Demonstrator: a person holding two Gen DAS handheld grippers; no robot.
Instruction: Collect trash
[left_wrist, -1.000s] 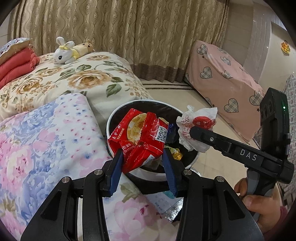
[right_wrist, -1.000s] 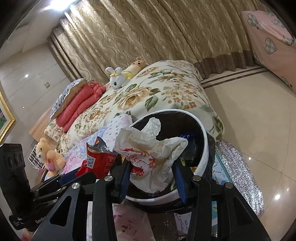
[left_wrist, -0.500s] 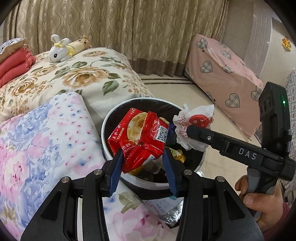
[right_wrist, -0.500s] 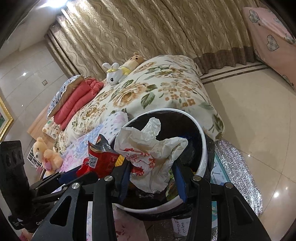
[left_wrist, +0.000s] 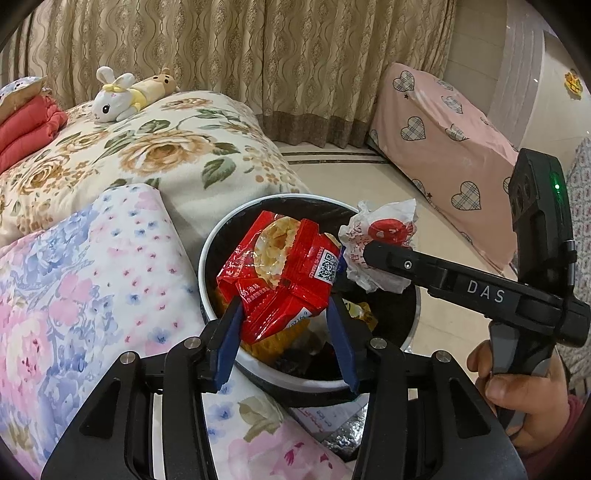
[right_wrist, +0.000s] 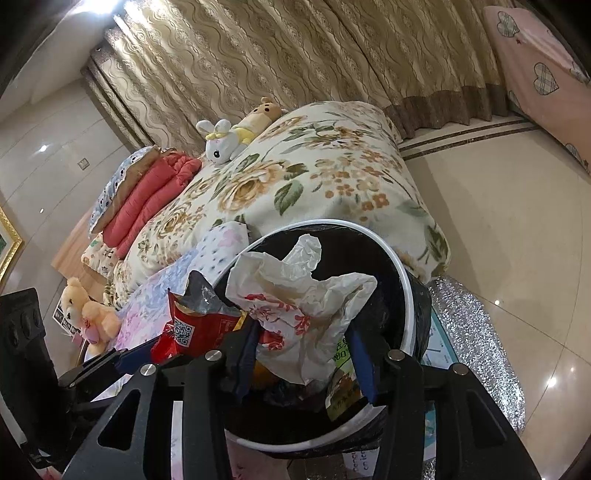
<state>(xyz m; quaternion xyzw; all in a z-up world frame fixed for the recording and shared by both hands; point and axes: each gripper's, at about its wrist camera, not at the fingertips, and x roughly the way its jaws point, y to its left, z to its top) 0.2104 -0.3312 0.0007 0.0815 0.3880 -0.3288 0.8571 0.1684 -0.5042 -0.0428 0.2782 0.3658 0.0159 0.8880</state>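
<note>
My left gripper (left_wrist: 284, 332) is shut on a red snack packet (left_wrist: 280, 269) and holds it over the white-rimmed trash bin (left_wrist: 207, 266), which has a black liner and several wrappers inside. My right gripper (right_wrist: 303, 350) is shut on a crumpled white plastic bag with red print (right_wrist: 295, 295), also above the bin (right_wrist: 402, 280). In the left wrist view the right gripper (left_wrist: 373, 254) comes in from the right with the bag (left_wrist: 380, 236). In the right wrist view the red packet (right_wrist: 199, 325) shows at left.
The bin stands against a bed with a floral quilt (left_wrist: 140, 147) and a pink-blue blanket (left_wrist: 74, 277). Plush toys (left_wrist: 122, 96) lie on the bed. A pink heart-print cover (left_wrist: 443, 147) is at right. Silver foil mat (right_wrist: 476, 339) lies on the tiled floor.
Both grippers have moved nearer and lower over the bin, still holding the packet and the bag. More of the bin's contents show now.
</note>
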